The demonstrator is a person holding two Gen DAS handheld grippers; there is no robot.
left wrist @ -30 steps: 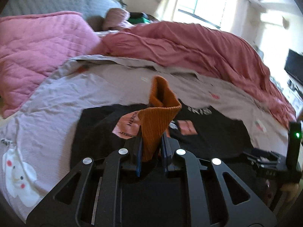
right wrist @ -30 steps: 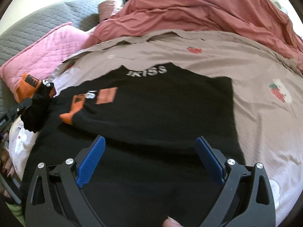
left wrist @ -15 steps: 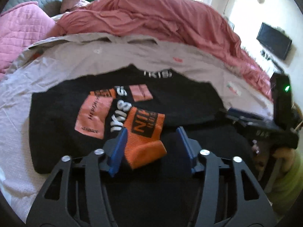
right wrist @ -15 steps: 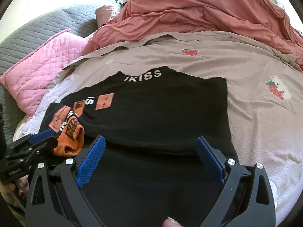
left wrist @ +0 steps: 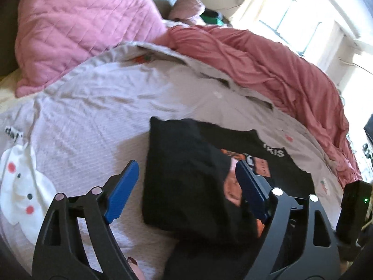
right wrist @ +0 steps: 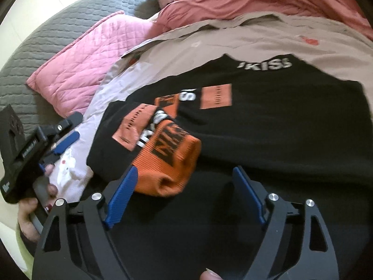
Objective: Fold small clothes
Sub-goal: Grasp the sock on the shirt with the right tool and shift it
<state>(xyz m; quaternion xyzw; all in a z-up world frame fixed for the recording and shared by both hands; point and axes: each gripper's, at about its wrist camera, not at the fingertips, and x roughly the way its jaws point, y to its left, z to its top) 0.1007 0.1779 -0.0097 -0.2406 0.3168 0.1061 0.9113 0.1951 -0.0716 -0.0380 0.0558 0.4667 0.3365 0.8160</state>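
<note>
Left wrist view: the left claw [left wrist: 184, 182] is spreading, its blue pads apart with nothing pinched; it straddles the left corner of the black printed T-shirt [left wrist: 186, 163], which lies flat on the pale lilac bedsheet [left wrist: 93, 107]. One pad hangs over bare sheet, the other over the shirt's print. To fold well from here, I judge the claw should come down on that corner, catch only the top layer and carry it across squarely, so the edge lands straight.

Right wrist view: the right claw [right wrist: 184, 193] is narrowing, yet its pads press on nothing. The orange ribbed cuff with black lettering [right wrist: 167, 161] lies on the shirt, near the left pad; whether they touch I cannot tell. A grip there should take the cuff without bunching the cloth beneath.

Only this view shows the cuff, the shirt's full spread with its white lettering, and the other tool in a person's hand [right wrist: 30, 212]. Only the left view shows the shirt's left edge against the sheet, and the pink quilted pillow [left wrist: 81, 30] well beyond.
</note>
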